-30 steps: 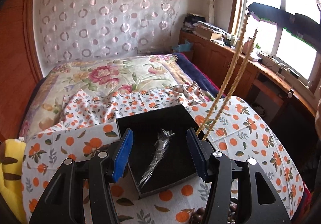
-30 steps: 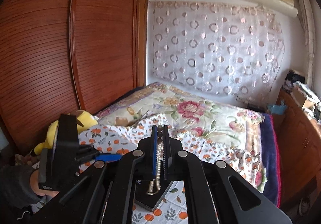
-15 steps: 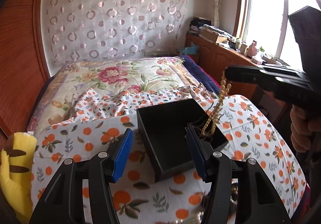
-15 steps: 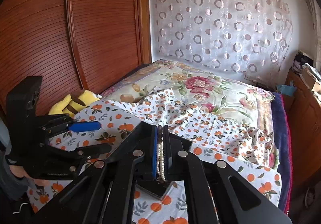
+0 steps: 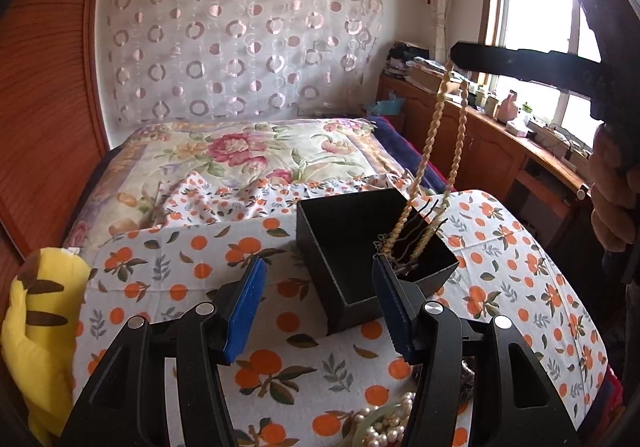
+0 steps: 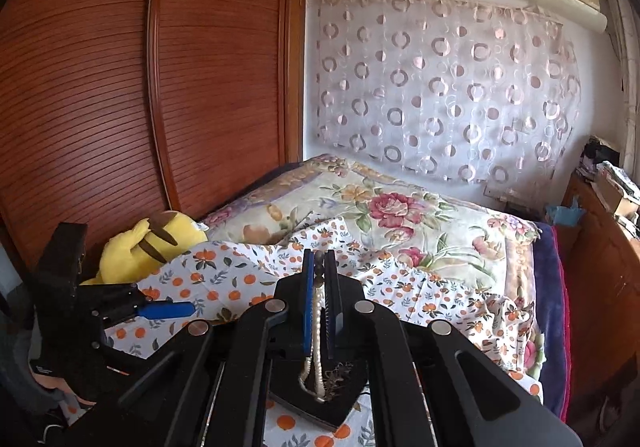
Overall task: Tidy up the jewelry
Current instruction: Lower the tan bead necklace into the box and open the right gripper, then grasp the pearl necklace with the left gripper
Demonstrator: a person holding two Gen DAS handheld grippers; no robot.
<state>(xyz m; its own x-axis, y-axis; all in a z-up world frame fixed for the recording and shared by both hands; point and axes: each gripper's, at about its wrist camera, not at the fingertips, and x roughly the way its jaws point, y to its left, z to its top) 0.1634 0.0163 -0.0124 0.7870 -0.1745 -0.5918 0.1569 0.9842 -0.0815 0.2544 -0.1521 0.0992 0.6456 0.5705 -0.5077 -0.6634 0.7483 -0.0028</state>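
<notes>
A black open box sits on the orange-print cloth. My right gripper is shut on a long cream bead necklace; it hangs in two strands from the gripper high at the right of the left wrist view, its lower end in the box's right corner among dark jewelry. In the right wrist view the necklace drops down into the box. My left gripper is open and empty, low in front of the box.
A pile of pearl beads and other jewelry lies on the cloth at the near edge. A yellow plush toy lies at the left. A floral bedspread lies behind; a wooden wardrobe and window-side cabinets flank the bed.
My right gripper has risen, lifting the necklace so it hangs longer above the box's right corner. The left wrist view has shifted left and back a little from the box.
</notes>
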